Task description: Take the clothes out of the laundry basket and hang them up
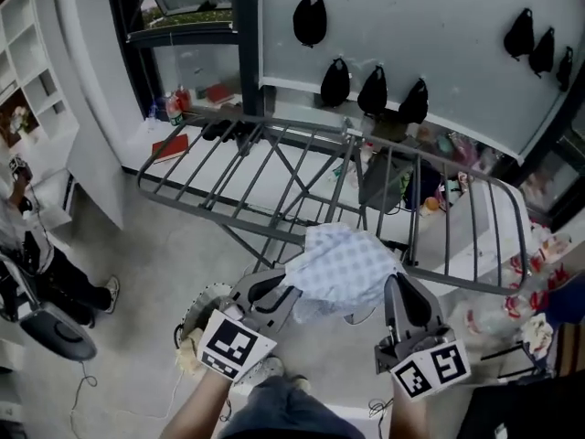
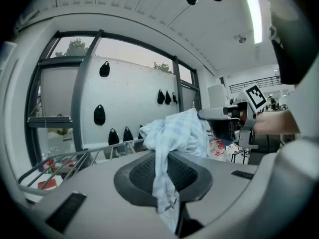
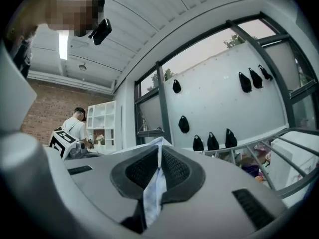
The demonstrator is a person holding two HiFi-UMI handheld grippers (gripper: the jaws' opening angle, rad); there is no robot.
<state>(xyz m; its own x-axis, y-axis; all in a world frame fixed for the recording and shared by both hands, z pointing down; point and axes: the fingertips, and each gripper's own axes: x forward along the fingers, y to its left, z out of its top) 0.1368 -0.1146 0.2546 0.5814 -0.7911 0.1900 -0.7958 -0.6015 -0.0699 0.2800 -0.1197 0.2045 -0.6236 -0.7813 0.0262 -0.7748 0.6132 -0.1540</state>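
Between both hands, near side of rack:

Item 1: L gripper (image 2: 162,171). Jaws are nearly together and pinching a fold of the checked garment (image 1: 352,262). Cloth is running up btwn the pads and bunching beyond the tips.

Item 2: R gripper (image 3: 158,167). Jaws are all but closed and nipping a thin edge of same garment, w/ a strip hanging down through the gap.

Garment is hanging bunched btwn the two grippers, clear of the laundry basket (image 1: 195,311). A pale perforated rim, prob. the basket, is showing low under the L gripper. Garment is overlapping the near rail of the drying rack (image 1: 224,214) in head view; contact w/ a bar cannot be told.

Step in hand, as judged: garment is out of basket and is being held up at the rack, not yet hung. Next move is calling for grippers parting sideways to spread the cloth, then lifting it over a free bar and draping it evenly before either grip is letting go. Risk: bunched cloth is liable to be snagging on rail ends, or sliding off if draped lopsided.

Surroundings, outward:
- Rack is standing open, bars looking bare.
- Black pouches (image 1: 310,18) are hanging on white wall behind.
- Bags (image 1: 535,273) w/ red print and misc. clutter are crowding R side by the rack wing, limiting room there.
- Person (image 1: 32,245) is standing well apart at far L beside white shelf unit (image 1: 27,58), not obstructing.
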